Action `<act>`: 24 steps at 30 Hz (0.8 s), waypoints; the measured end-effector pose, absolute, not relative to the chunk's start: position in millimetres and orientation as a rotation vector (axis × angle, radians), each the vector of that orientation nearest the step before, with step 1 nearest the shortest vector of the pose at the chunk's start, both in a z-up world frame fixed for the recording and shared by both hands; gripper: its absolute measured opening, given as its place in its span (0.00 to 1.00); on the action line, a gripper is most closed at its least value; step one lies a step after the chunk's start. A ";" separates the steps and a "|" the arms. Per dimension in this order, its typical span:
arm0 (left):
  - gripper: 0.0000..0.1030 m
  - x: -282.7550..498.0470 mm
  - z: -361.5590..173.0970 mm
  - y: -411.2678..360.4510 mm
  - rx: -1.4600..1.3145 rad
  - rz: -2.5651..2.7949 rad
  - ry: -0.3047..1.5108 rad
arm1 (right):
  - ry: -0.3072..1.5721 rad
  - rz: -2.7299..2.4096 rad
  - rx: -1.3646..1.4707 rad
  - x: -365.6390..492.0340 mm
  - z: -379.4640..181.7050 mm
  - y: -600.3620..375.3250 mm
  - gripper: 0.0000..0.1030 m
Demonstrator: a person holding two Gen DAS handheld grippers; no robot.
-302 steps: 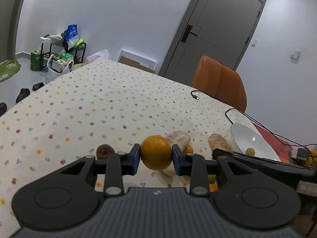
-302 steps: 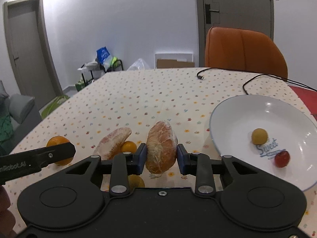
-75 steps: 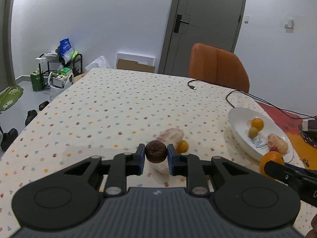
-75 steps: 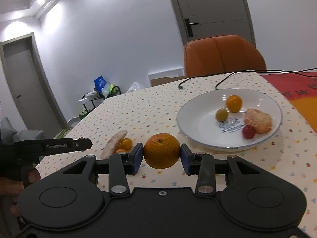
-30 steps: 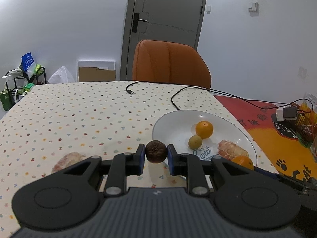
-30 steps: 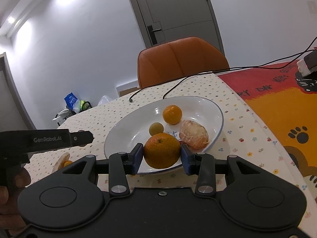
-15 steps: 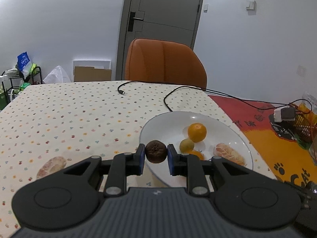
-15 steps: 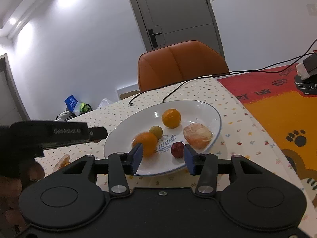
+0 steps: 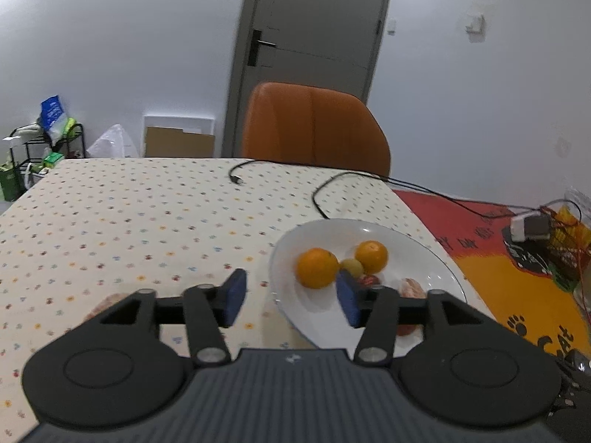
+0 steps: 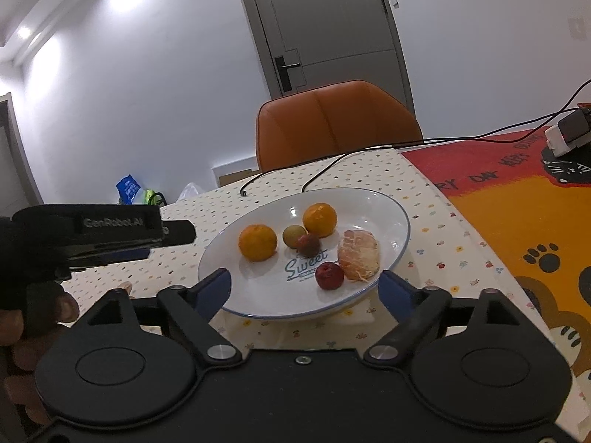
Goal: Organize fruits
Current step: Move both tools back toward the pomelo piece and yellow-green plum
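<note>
A white plate [image 10: 266,289] holds two oranges [image 10: 257,242] [image 10: 320,219], a small green fruit [image 10: 293,235], a dark brown fruit [image 10: 307,244], a red fruit [image 10: 329,275] and a peeled citrus segment [image 10: 359,254]. My right gripper [image 10: 306,291] stands open at the plate's near rim, holding nothing. My left gripper [image 9: 290,301] is open and empty over the plate's [image 9: 332,236] left edge, with an orange [image 9: 317,267] just beyond its fingers. The left gripper [image 10: 177,232] also shows from the side in the right wrist view.
Another peeled segment [image 9: 107,302] lies on the dotted tablecloth to the left. An orange chair [image 9: 314,129] stands behind the table. Black cables [image 9: 332,184] run past the plate. A red and orange cat mat [image 10: 517,203] with a power block [image 10: 569,129] covers the right side.
My left gripper opened and let go of the dark brown fruit, which now lies in the plate. My right gripper opened wider, and its orange has settled on the plate's left side.
</note>
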State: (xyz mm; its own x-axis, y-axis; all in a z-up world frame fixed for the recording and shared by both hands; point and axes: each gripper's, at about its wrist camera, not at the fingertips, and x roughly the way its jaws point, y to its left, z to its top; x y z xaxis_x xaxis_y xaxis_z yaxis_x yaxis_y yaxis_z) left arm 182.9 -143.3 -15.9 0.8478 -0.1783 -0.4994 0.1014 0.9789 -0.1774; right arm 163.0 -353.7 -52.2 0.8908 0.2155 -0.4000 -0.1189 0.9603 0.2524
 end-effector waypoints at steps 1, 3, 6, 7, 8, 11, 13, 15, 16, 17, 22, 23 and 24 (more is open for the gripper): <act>0.56 181.7 -15.1 -139.6 -0.155 -0.142 0.537 | 0.440 0.177 0.224 162.7 -51.9 -352.6 0.88; 0.59 179.4 -13.5 -132.5 -0.169 -0.129 0.530 | 0.440 0.178 0.224 160.8 -51.1 -350.8 0.92; 0.69 175.2 -11.5 -122.9 -0.176 -0.101 0.521 | 0.441 0.178 0.223 159.9 -49.5 -347.7 0.93; 0.71 173.4 -10.9 -120.0 -0.179 -0.093 0.516 | 0.440 0.181 0.224 159.5 -48.8 -346.0 0.94; 0.72 171.9 -10.1 -116.7 -0.181 -0.087 0.513 | 0.439 0.183 0.224 158.8 -48.2 -344.2 0.94; 0.76 167.6 -8.6 -107.3 -0.185 -0.069 0.512 | 0.436 0.195 0.222 157.0 -45.5 -337.6 0.96; 0.79 165.0 -8.3 -101.2 -0.184 -0.058 0.512 | 0.435 0.200 0.219 156.4 -44.1 -333.1 0.96; 0.80 161.8 -8.2 -95.7 -0.182 -0.045 0.511 | 0.435 0.206 0.218 156.8 -43.4 -329.5 0.96; 0.80 160.2 -8.5 -92.6 -0.184 -0.036 0.512 | 0.432 0.211 0.220 156.1 -42.7 -327.8 0.96; 0.80 158.9 -8.3 -90.2 -0.184 -0.025 0.518 | 0.429 0.215 0.223 155.0 -42.0 -326.4 0.96; 0.81 144.8 -4.1 -73.5 -0.185 -0.001 0.501 | 0.436 0.247 0.216 151.0 -39.7 -318.4 0.98; 0.81 142.7 -3.8 -69.5 -0.188 0.002 0.501 | 0.436 0.254 0.214 150.5 -38.9 -316.2 0.98; 0.81 140.6 -3.6 -65.3 -0.194 0.009 0.501 | 0.433 0.263 0.212 149.6 -38.4 -314.1 0.98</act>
State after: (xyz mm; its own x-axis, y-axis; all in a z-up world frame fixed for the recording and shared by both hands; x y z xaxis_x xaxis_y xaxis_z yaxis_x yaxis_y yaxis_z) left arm 140.6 -65.3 -3.6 0.8773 -0.0386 -0.4784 -0.0563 0.9816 -0.1825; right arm 149.6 -314.1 -38.4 0.8747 0.2950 -0.3846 -0.2053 0.9442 0.2573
